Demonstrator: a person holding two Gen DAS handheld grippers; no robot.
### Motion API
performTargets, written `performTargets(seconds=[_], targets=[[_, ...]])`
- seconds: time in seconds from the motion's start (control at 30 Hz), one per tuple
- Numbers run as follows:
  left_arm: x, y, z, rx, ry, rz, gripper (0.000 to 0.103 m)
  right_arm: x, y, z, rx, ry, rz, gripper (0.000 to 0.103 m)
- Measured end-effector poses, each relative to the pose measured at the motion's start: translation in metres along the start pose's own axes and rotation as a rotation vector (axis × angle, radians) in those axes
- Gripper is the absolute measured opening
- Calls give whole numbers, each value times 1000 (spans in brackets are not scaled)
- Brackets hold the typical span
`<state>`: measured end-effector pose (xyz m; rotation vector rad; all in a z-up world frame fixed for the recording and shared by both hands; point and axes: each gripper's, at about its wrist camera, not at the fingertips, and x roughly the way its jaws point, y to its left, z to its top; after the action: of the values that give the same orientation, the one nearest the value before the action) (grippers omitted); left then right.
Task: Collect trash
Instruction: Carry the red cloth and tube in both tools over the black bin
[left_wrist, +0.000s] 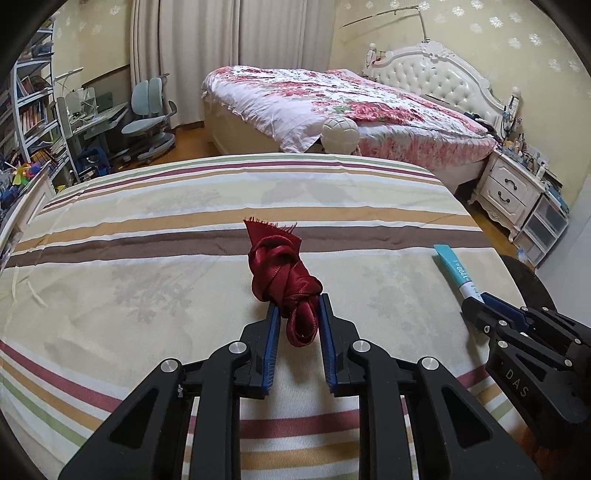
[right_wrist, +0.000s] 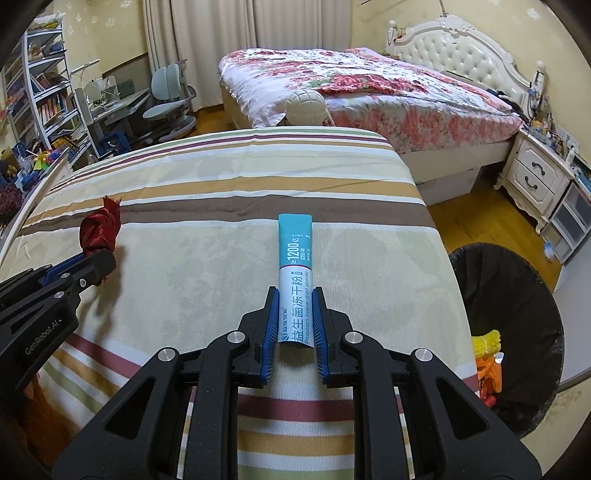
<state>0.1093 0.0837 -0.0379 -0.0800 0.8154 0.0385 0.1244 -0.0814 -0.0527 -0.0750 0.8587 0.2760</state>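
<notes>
A knotted dark red ribbon (left_wrist: 282, 271) is pinched between the blue pads of my left gripper (left_wrist: 298, 301), which is shut on it just above the striped bedsheet (left_wrist: 147, 280). The same ribbon (right_wrist: 100, 228) shows at the left of the right wrist view, in front of the left gripper (right_wrist: 96, 260). My right gripper (right_wrist: 295, 295) is shut on a teal and white powder sachet (right_wrist: 294, 266), which sticks out forward over the sheet. The sachet (left_wrist: 455, 268) and the right gripper (left_wrist: 476, 300) appear at the right of the left wrist view.
A black-lined trash bin (right_wrist: 517, 332) with yellow and orange scraps inside stands on the floor right of the striped bed. Beyond lie a floral bed (right_wrist: 369, 96), a white nightstand (right_wrist: 535, 177), a round white object (right_wrist: 306, 107), a desk chair (right_wrist: 170, 96) and bookshelves (right_wrist: 44, 96).
</notes>
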Motion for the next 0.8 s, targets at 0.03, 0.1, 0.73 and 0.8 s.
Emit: performTargets(seconds=[0.03, 0.1, 0.73, 0.8], targets=[[-3, -1, -1, 4, -5, -1, 21, -2, 0, -2, 0, -1, 0, 18], [-8, -4, -4, 12, -14, -4, 21, -7, 0, -6, 1, -4, 0, 18], [-33, -24, -26, 54, -58, -16, 21, -50, -2, -32, 19, -44, 5, 18], [-33, -25, -27, 55, -55, -22, 21, -51, -3, -36, 19, -39, 7, 18]])
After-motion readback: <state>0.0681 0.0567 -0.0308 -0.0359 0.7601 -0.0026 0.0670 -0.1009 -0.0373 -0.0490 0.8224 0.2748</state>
